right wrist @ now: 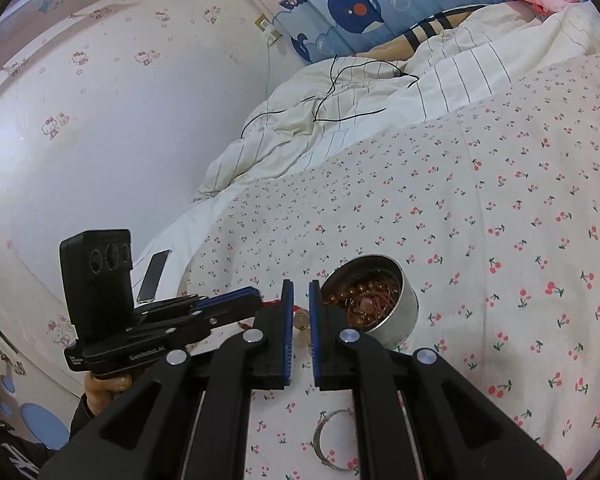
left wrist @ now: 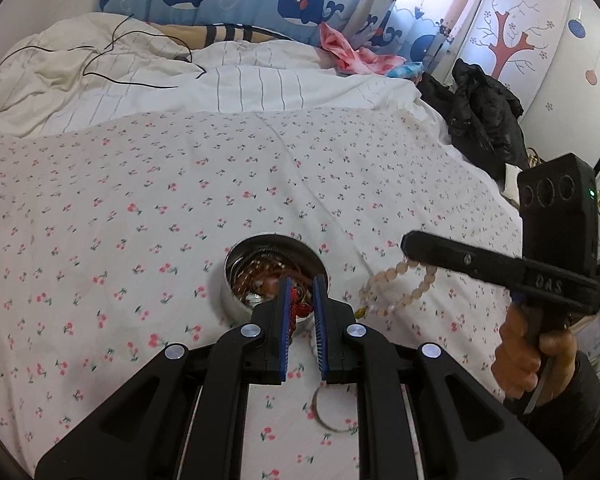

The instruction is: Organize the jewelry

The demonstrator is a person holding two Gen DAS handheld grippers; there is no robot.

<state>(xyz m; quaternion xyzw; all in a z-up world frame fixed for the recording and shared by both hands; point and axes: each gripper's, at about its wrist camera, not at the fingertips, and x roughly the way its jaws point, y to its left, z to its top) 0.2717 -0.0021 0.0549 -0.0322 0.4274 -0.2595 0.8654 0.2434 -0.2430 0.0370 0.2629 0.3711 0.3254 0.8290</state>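
Black left gripper (left wrist: 301, 284) with blue pads, clamped on a red knotted cord (left wrist: 299, 305), raised just over the near edge of the round metal tin (left wrist: 236, 300). Same gripper seen side-on in the right wrist view (right wrist: 256, 296), red cord showing at its tip. Black right gripper (left wrist: 407, 245) to the right of the tin, clenched on a string of pale pink beads (left wrist: 396, 288); loop of beads dangling below the tip, clear of the tin, a small gold charm at its low end. From its own camera, right gripper (right wrist: 300, 286) nearly closed, 2 or 3 beads (right wrist: 302, 322) visible in the narrow gap. Hand (left wrist: 532, 356) wrapped round the right gripper's handle, dark sleeve behind it. Tin full of tangled orange-brown beads and strings, standing on a white bedsheet (left wrist: 180, 200) printed with small cherries. Thin silver bangle (left wrist: 330, 412) flat on the sheet nearer than the tin. Phone (right wrist: 154, 276) lying left of the tin at the bed's edge. Beyond the tin, a striped duvet (left wrist: 140, 80) with a black cable (left wrist: 112, 52) across it.
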